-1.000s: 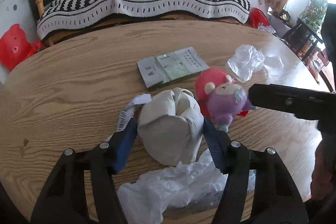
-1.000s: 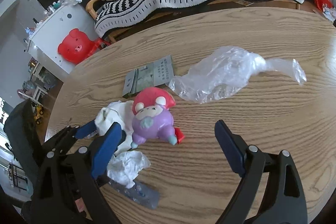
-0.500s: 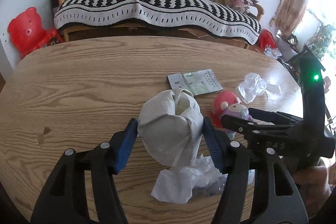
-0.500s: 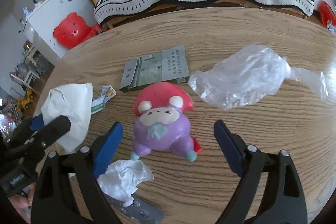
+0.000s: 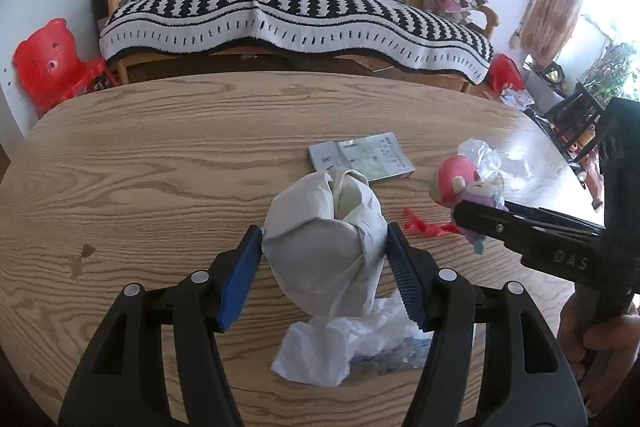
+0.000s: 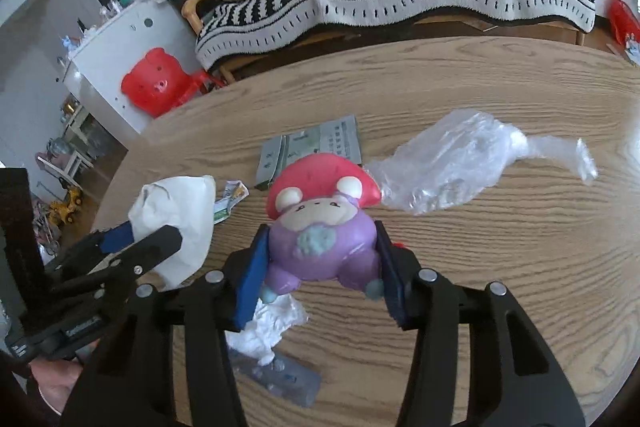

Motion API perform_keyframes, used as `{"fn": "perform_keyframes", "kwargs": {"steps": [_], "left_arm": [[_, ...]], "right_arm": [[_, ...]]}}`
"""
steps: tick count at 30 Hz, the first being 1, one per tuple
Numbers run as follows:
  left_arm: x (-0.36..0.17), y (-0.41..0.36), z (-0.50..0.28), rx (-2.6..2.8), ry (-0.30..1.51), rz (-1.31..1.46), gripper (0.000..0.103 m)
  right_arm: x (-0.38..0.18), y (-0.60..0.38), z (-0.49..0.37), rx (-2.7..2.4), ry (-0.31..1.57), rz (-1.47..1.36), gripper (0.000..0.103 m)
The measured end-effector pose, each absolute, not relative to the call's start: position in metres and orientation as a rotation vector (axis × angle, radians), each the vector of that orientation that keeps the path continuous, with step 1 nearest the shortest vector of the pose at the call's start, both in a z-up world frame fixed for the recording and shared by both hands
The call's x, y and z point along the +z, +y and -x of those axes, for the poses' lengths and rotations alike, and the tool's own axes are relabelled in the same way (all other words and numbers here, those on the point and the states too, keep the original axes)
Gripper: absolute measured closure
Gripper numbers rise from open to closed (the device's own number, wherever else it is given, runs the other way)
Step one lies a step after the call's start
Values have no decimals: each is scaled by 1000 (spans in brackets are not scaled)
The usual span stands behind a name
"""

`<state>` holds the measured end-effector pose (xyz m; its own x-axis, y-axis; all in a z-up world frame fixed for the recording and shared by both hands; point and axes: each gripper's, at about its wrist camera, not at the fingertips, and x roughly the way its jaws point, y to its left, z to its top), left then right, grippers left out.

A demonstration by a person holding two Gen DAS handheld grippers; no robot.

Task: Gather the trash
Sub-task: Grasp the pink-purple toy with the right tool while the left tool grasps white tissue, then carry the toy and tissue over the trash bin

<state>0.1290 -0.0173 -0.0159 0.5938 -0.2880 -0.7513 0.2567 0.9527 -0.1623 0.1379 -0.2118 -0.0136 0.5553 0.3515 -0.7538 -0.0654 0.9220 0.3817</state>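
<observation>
Just closed the right tool (image 6: 320, 229) on the squishy mushroom-cap toy (image 6: 316, 203) — jaws wide apart around it a second ago, now pinching its purple body from both sides, with the pads denting it a little. Looks lifted clear of the table (image 5: 160, 155), or very nearly; hard to say for certain from either wrist view. Uncovered a red scrap (image 5: 420, 227) on the wood where the toy stood.

Still clamping the white bag (image 5: 316, 255) in the left tool (image 5: 324, 231), mouth upward, grip unchanged. Raised it somewhat over the last second, so more table showing beneath it, and the crumpled tissue (image 5: 332, 343) lying plainly below and in front of the fingers. Partly hiding a blister pack (image 6: 280, 375) under that tissue.

Means, most likely, clearing the toy aside rather than binning it — not rubbish by the look of it, only in the way. Leaves the real trash untouched on the table: the tissue and blister pack nearest, the red scrap just beyond, a paper wrapper (image 6: 230, 203) beside the bag, and the clear plastic bag (image 6: 452, 167) further off to the right. Leaves the grey-green booklet (image 5: 360, 157) flat behind the white bag too, though unclear whether that counts as trash.

Judged overall: early in the job, bag ready but little visibly inside, one tool busy with something that probably needs setting down before any collecting.
</observation>
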Motion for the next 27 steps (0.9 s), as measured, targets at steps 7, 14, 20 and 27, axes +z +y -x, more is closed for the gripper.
{"fn": "perform_keyframes", "kwargs": {"steps": [7, 14, 20, 27], "left_arm": [[-4, -46, -120, -364, 855, 21, 42], [5, -102, -104, -450, 840, -31, 42], [12, -170, -81, -556, 832, -90, 42], [14, -280, -33, -743, 824, -168, 42]], "right_arm": [[7, -245, -105, 217, 906, -328, 53], [20, -311, -63, 125, 866, -340, 53], [21, -383, -15, 17, 847, -373, 53], [24, -466, 58, -132, 806, -416, 53]]}}
